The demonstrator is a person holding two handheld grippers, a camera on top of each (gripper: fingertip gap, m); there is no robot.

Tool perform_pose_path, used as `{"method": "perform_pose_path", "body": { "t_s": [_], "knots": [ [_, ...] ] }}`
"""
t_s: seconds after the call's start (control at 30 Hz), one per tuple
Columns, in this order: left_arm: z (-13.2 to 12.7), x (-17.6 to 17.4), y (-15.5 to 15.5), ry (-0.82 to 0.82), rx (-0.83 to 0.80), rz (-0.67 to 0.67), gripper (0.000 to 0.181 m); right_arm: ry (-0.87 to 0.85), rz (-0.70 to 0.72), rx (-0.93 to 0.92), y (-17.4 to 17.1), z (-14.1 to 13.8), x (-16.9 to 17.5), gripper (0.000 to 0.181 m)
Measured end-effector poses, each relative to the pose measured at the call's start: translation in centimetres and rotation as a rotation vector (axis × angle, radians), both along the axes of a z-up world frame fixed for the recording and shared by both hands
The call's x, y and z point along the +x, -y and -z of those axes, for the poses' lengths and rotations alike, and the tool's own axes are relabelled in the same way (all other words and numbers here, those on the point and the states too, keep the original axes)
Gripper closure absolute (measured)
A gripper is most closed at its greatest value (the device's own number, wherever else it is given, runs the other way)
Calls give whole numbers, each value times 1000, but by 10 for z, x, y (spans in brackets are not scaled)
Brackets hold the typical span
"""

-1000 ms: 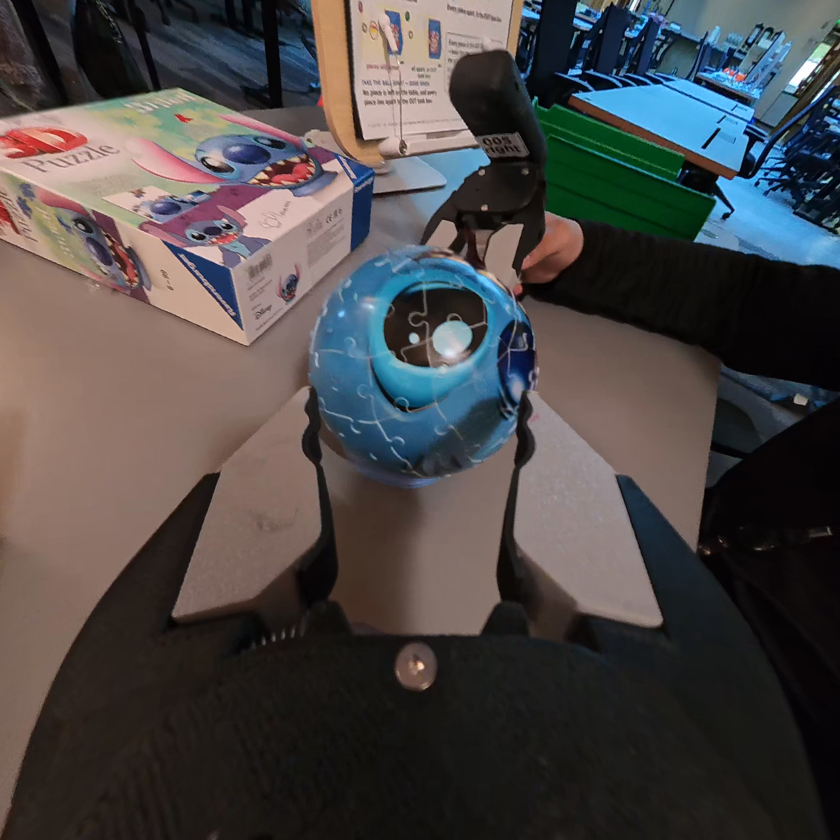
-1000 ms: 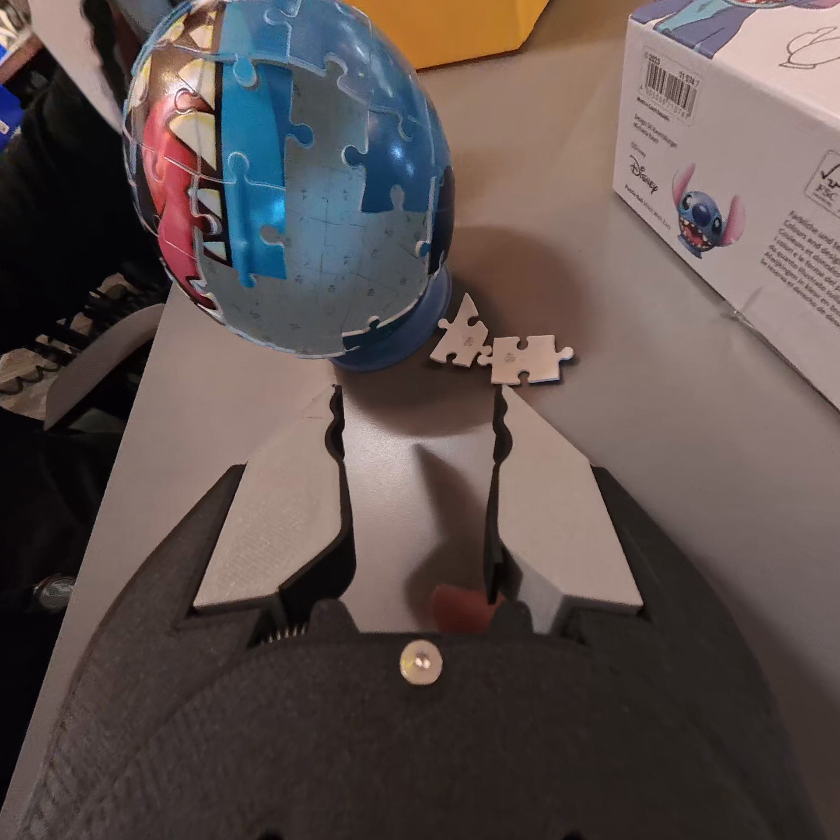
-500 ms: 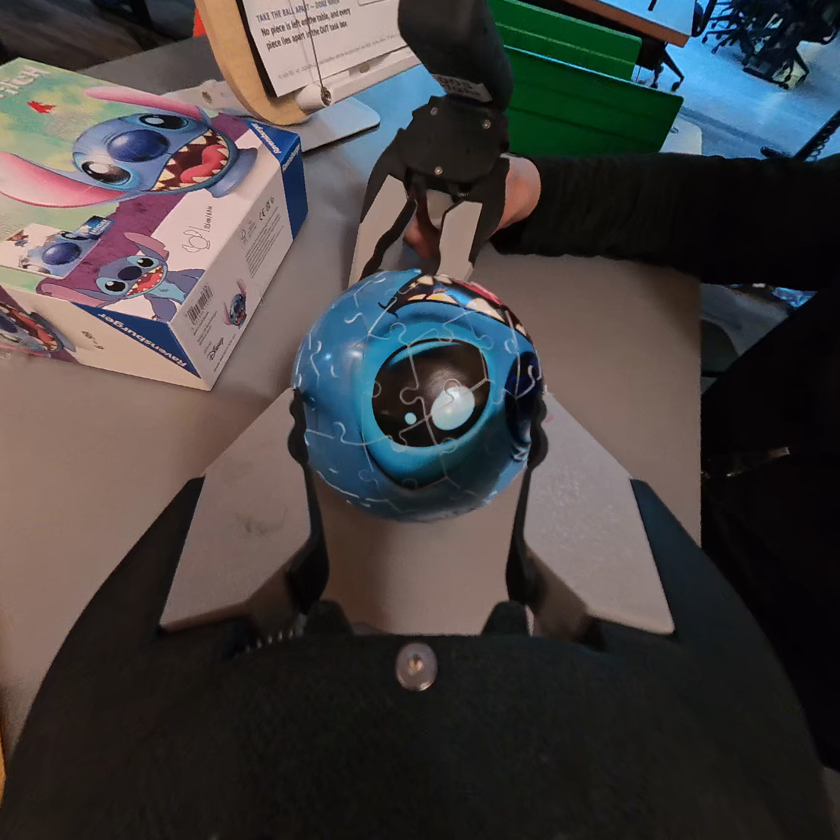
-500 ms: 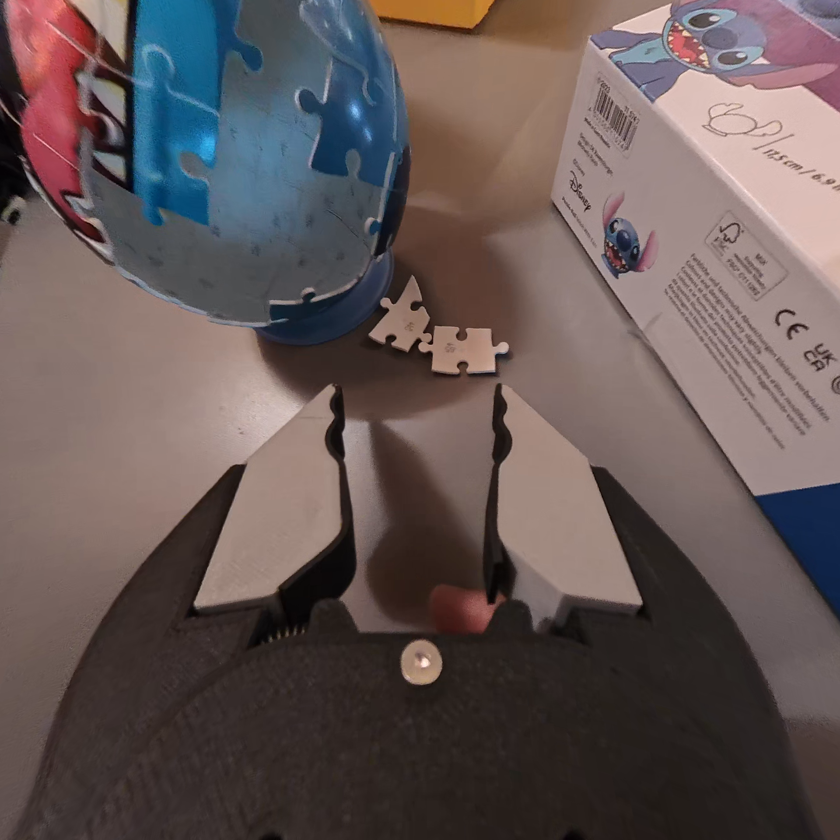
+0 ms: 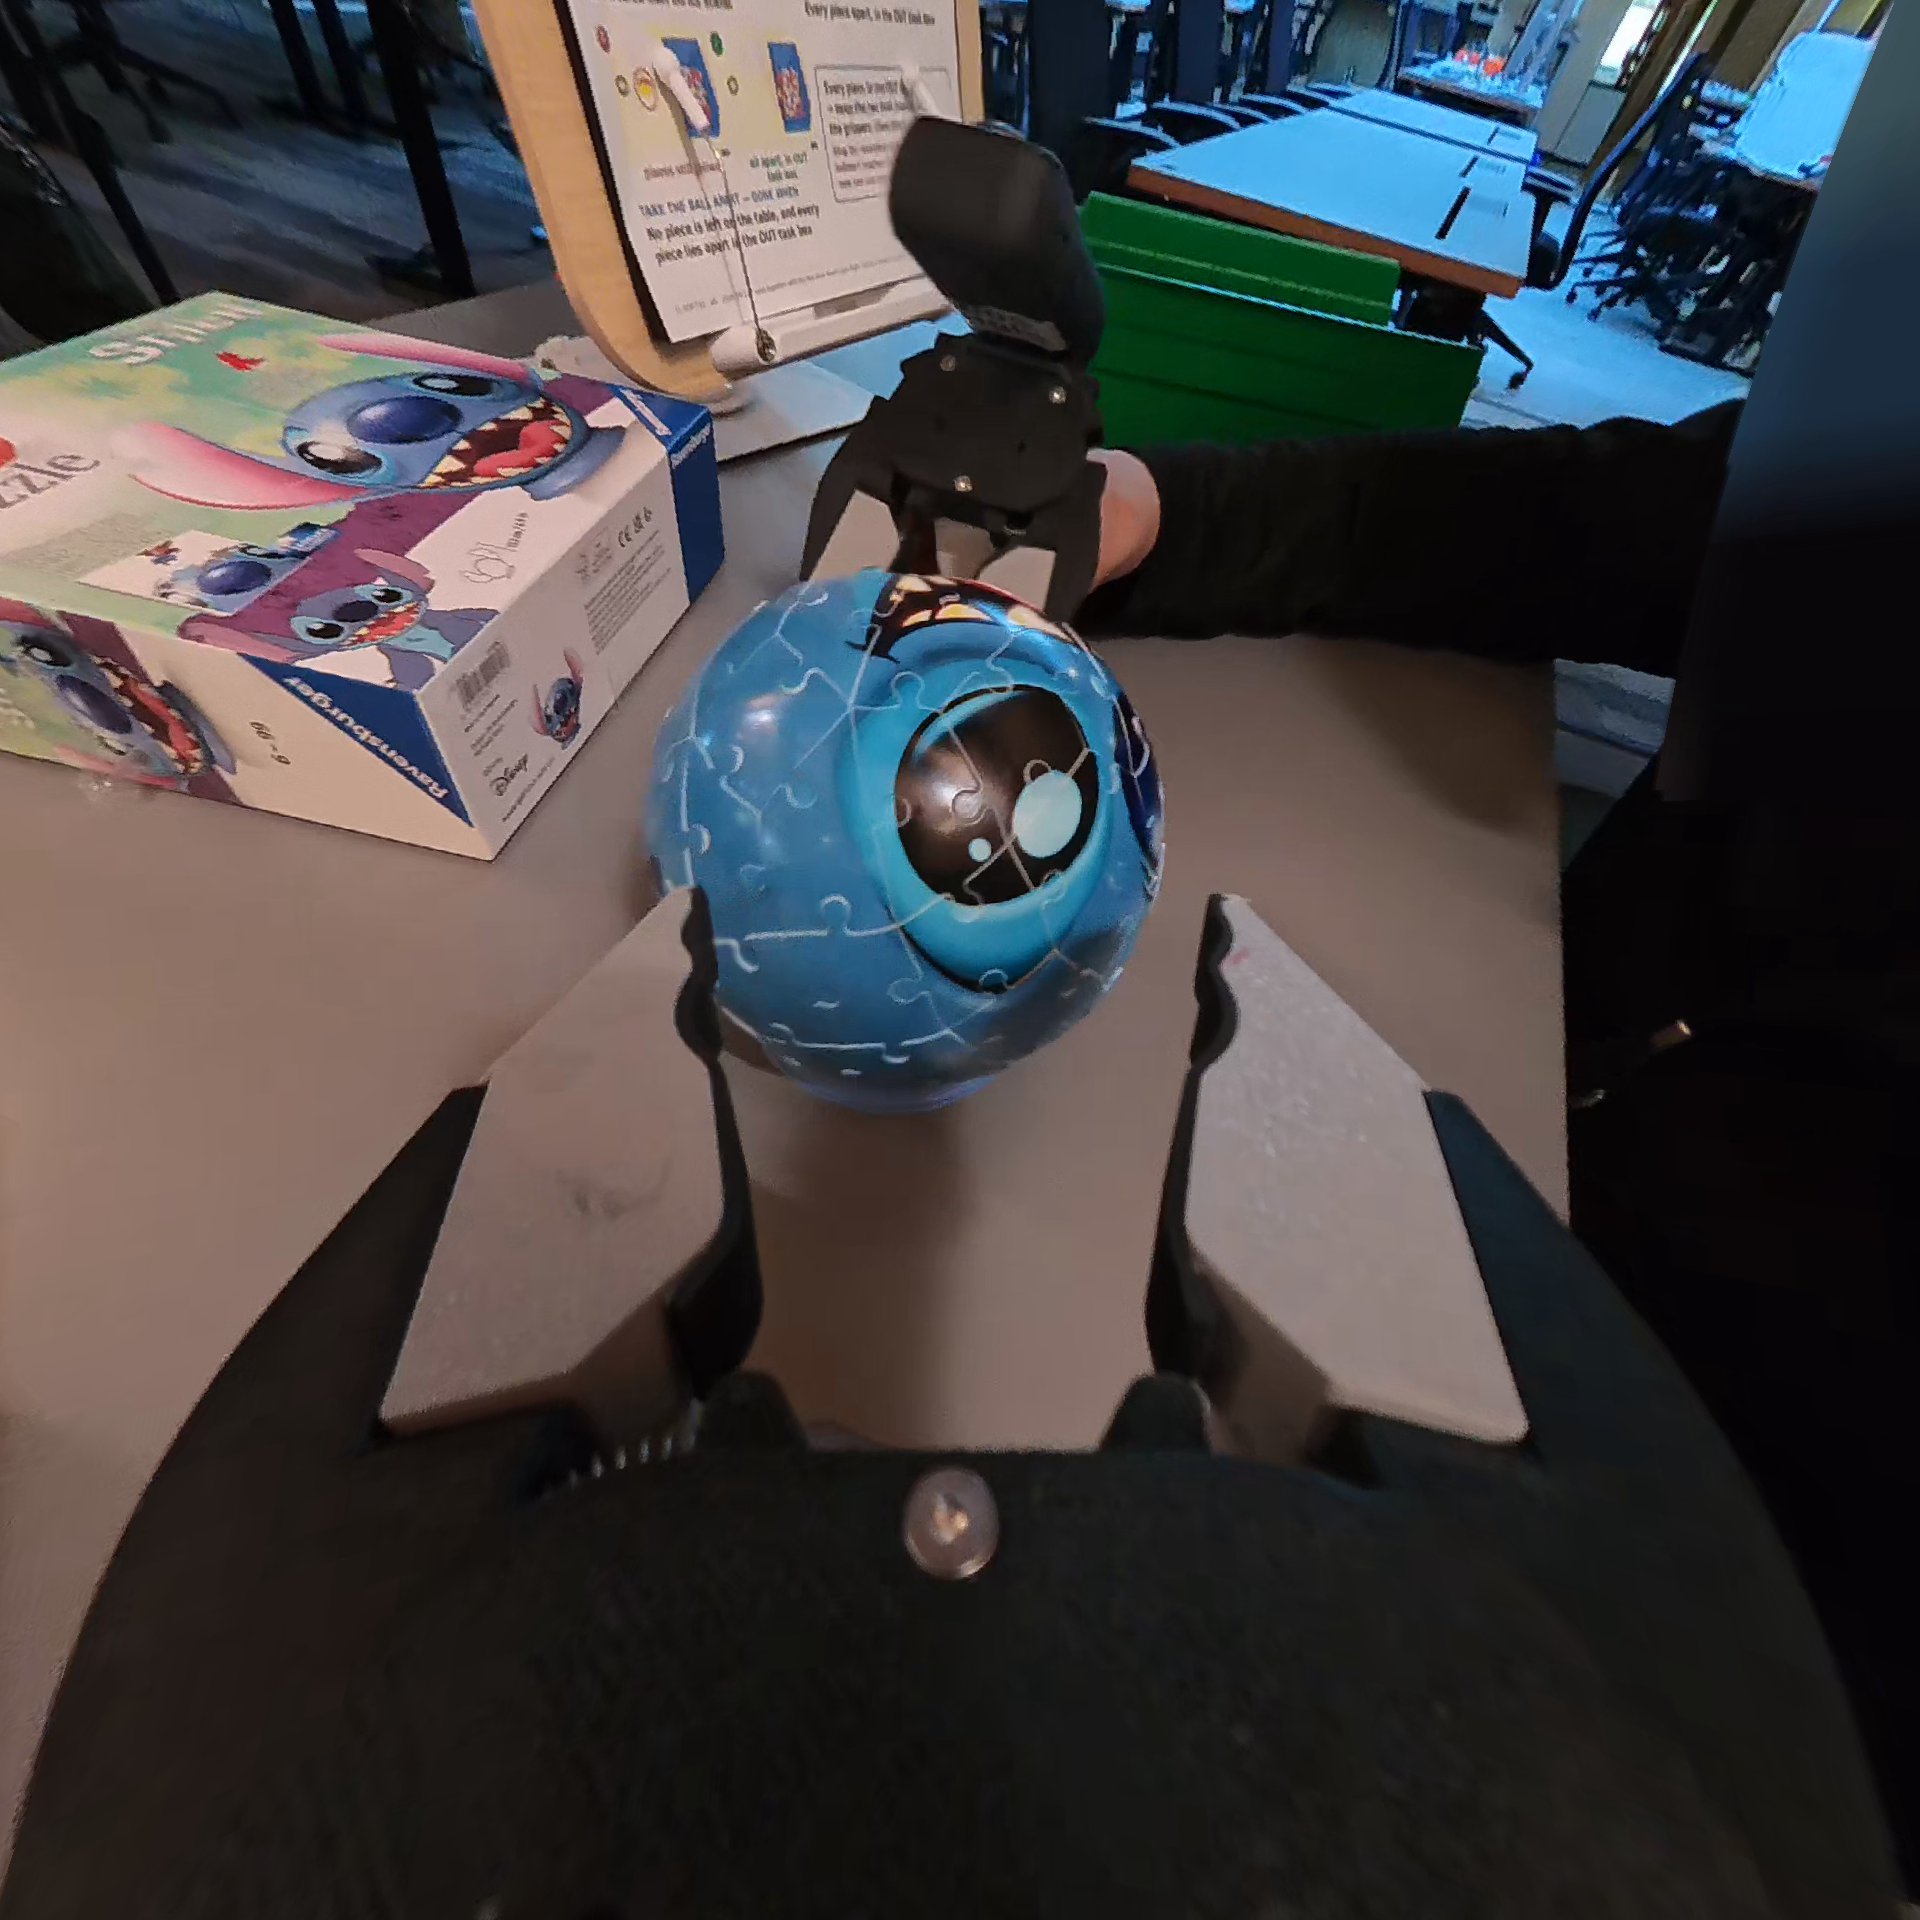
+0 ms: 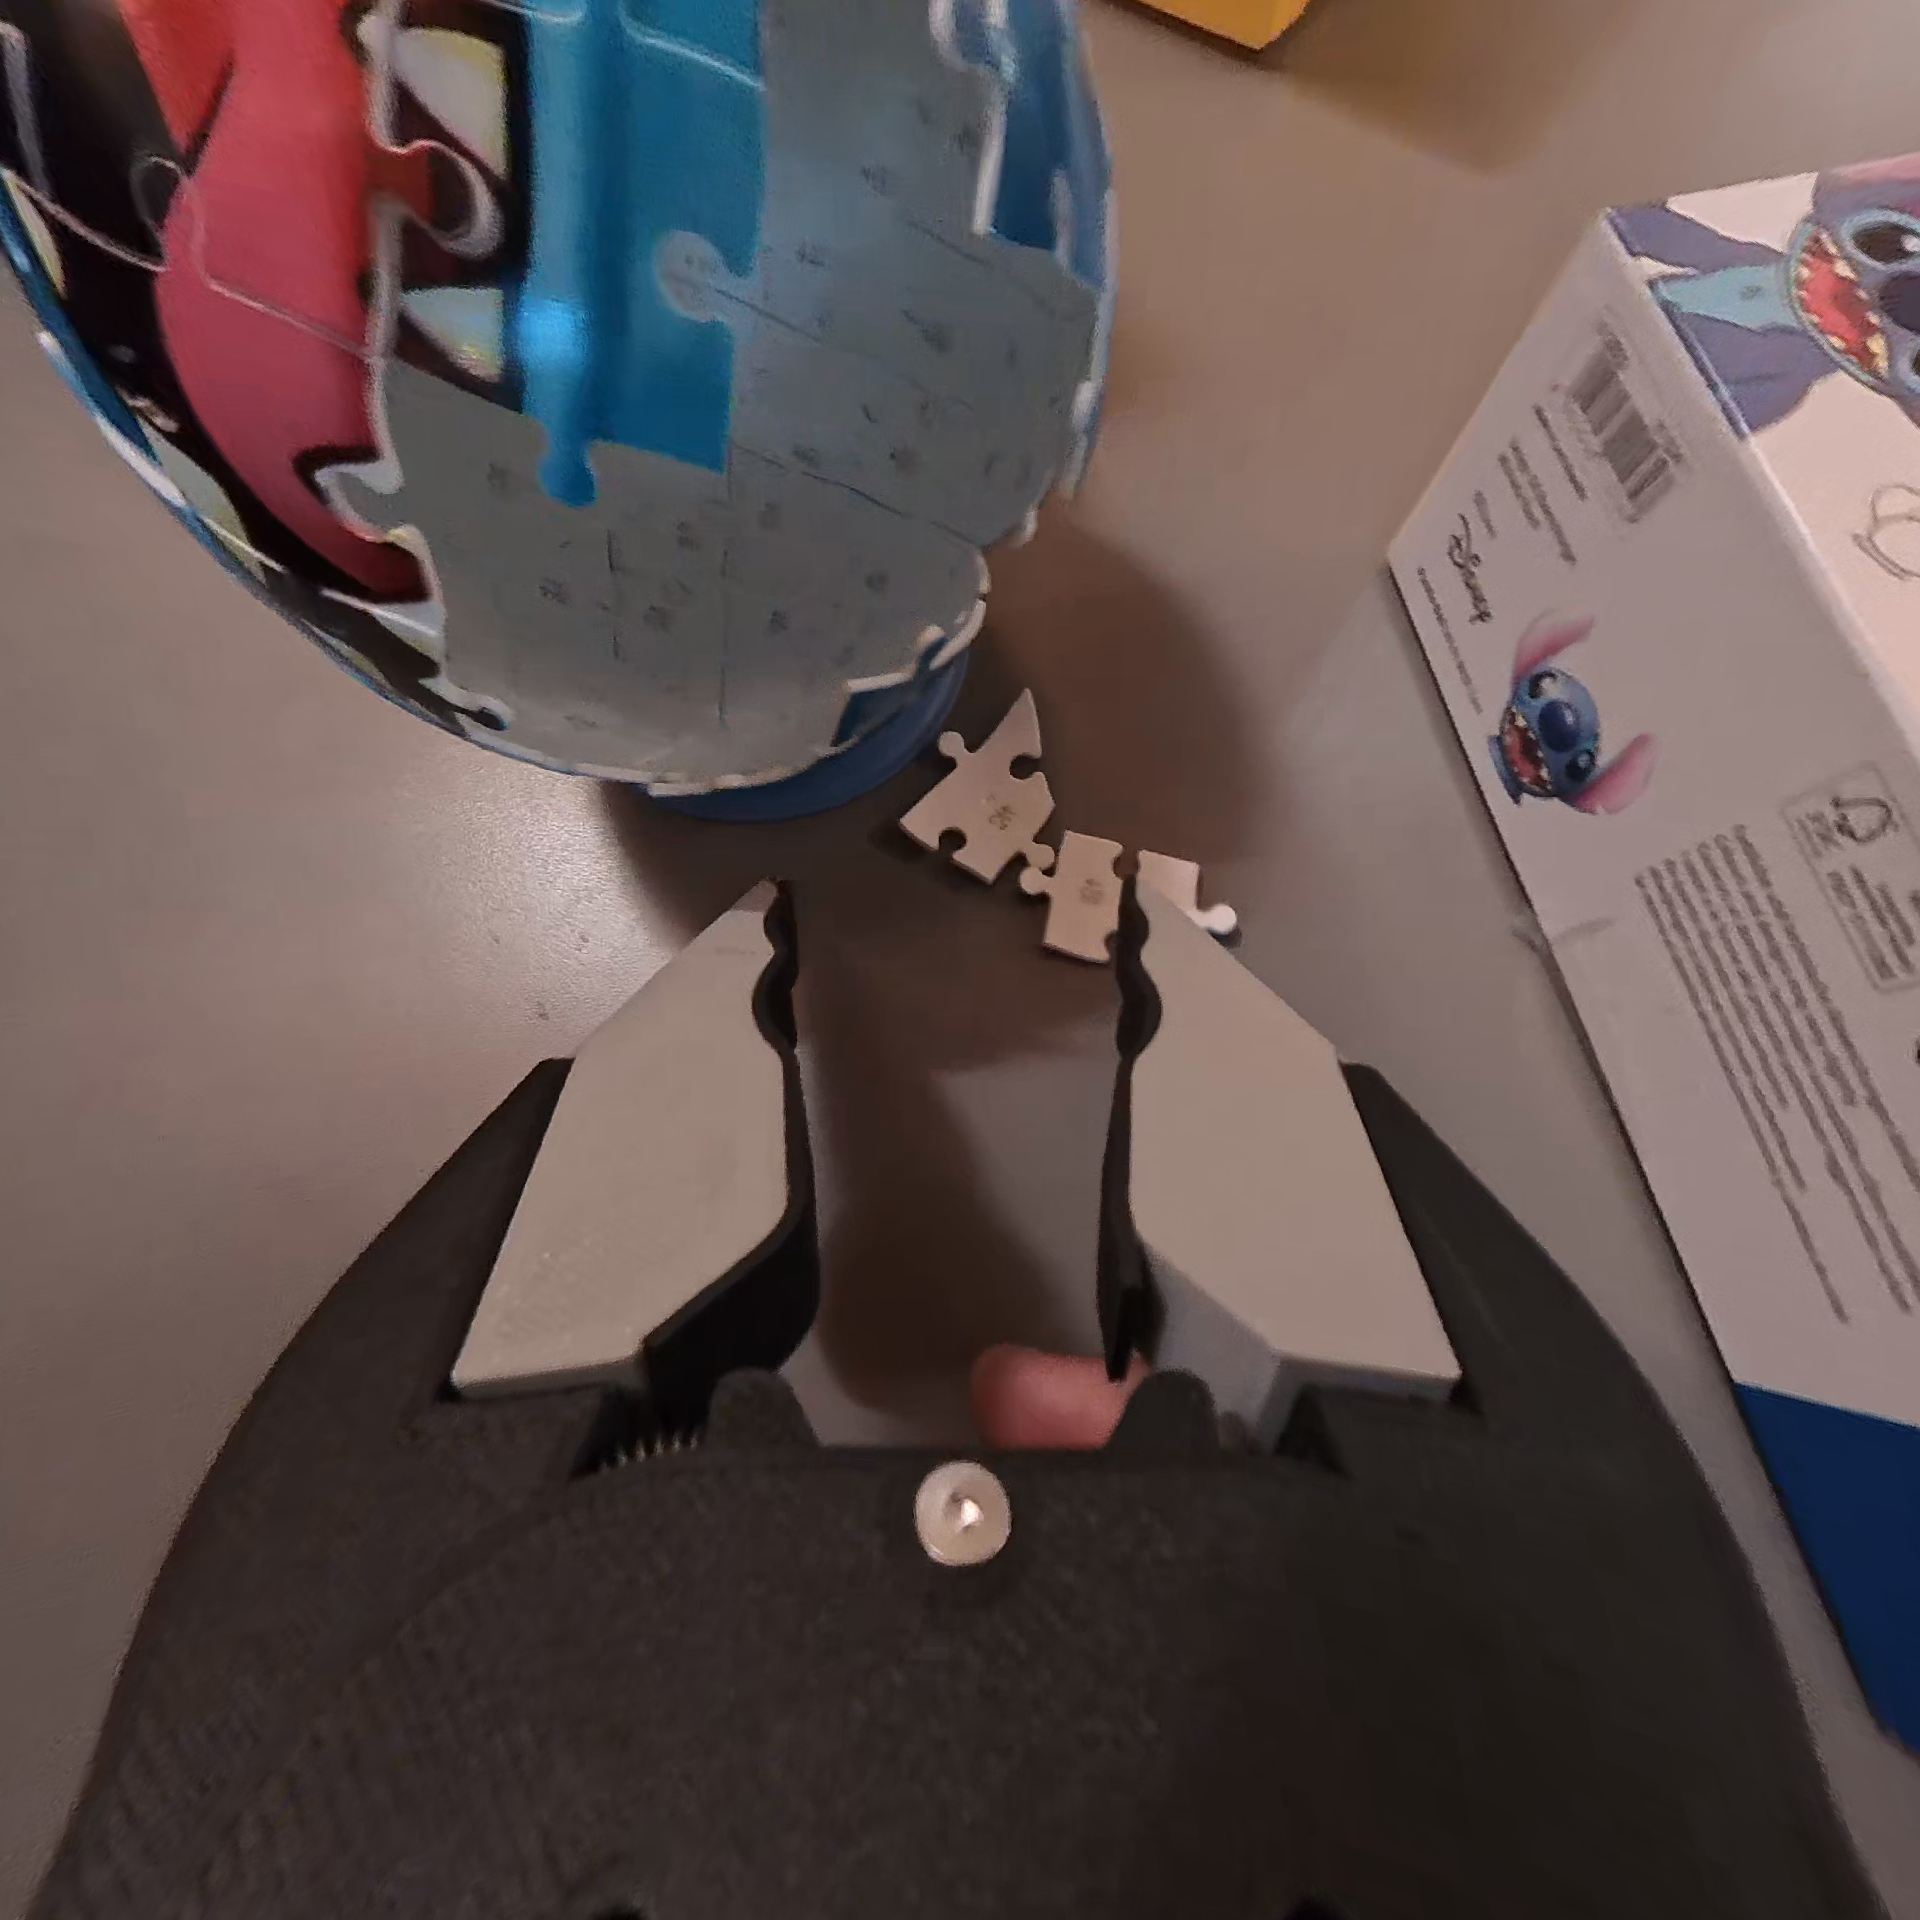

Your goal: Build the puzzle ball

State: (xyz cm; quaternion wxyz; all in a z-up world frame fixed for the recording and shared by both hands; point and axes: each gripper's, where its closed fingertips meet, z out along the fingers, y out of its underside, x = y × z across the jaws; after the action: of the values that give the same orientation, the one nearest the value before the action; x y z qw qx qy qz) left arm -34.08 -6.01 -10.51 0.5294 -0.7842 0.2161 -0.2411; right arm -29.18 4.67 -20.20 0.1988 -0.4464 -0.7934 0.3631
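Puzzle ball [image 5: 904, 842] nearly built, resting on its blue stand on the worktop [image 5: 312, 987].
Left gripper [image 5: 951, 935] flanks it, fingers open; right gripper [image 6: 951, 925], also open, nears two loose pieces [image 6: 1023, 831]. Likely next: a thin edge pinch. The puzzle box [image 6: 1704, 727] crowds that side.

The ball [image 5: 902, 831] stands on its base [image 6: 831, 764] on the desk [image 5: 260, 997], between the two grippers: the left gripper [image 5: 951, 935] is before it with jaws spread to either side, the right gripper [image 5: 961, 540] behind it. The box [image 5: 343, 582] lies on the desk to the ball's left in the left wrist view. In the right wrist view, two loose pieces [image 6: 1029, 842] lie joined on the desk just beside the base, between ball and box, at the tip of the right gripper's right jaw.
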Motion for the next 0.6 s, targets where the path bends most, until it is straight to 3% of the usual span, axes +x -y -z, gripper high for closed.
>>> {"method": "perform_pose_path", "body": {
  "t_s": [0.2, 0.43, 0.6],
  "knots": [
    [-1, -9, -7, 62, 27, 9, 89, -7, -25, 100, 3, 6, -9, 128],
    [15, -1, -14, 77, -8, 140, 84, 10, -57, 68, 9, 8, -15, 132],
    [14, 0, -15, 105, -17, 206, 80, 5, -81, 97, 3, 8, -16, 150]
  ]
}}
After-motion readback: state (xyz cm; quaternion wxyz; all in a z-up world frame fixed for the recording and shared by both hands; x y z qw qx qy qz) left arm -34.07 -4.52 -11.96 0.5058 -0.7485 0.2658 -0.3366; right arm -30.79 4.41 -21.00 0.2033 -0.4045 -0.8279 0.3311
